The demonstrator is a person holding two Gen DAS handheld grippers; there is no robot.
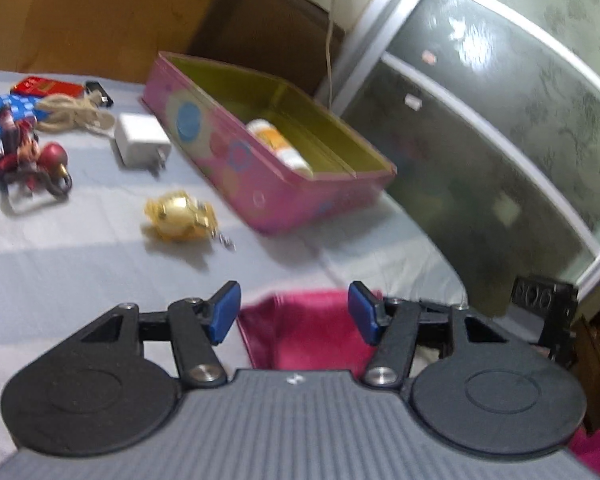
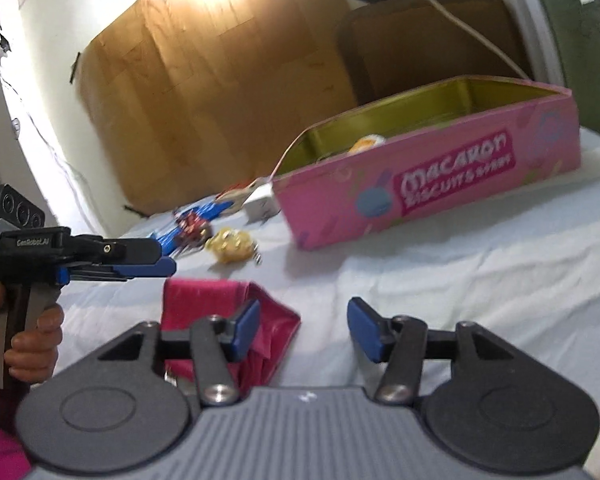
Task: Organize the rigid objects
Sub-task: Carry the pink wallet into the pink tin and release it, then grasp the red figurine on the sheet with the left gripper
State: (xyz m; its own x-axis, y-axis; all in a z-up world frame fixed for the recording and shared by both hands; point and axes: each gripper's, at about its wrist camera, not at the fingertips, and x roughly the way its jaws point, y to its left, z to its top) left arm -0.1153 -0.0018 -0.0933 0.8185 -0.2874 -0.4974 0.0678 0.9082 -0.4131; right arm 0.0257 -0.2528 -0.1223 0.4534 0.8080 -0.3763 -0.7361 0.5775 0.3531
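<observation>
1. Right now my left claw (image 1: 294, 312) is spread wide with nothing between its blue pads (image 1: 224, 312), hanging over the near edge of a magenta pouch (image 1: 308, 332) that lies on the pale bed sheet (image 1: 80, 264).
2. My right claw (image 2: 304, 330) is just as wide and holds nothing; its left pad sits in front of the same magenta pouch (image 2: 220, 304), while its right pad is over bare sheet.
3. In the right wrist view the left claw (image 2: 156, 266) comes in from the left side, seen edge-on, with my hand (image 2: 36, 344) wrapped around its grip.
4. Farther out on the sheet, a gold foil trinket (image 1: 180, 216) lies alone, near the long side of the pink tin (image 1: 236, 168) but not touching it.
5. To its left is a white plug adapter (image 1: 140, 144), just beside the tin's end, with a coiled beige cord (image 1: 68, 116) behind it.
6. At the left edge lies a tangle with a red figure keychain (image 1: 32, 156) and a blue dotted strap (image 1: 4, 108); motion blur hides the detail.
7. A red flat box (image 1: 46, 87) and a small black item (image 1: 98, 92) sit farthest back on the sheet.
8. The pink tin is open, gold inside, and an orange and white bottle (image 1: 280, 146) lies on its side within.
</observation>
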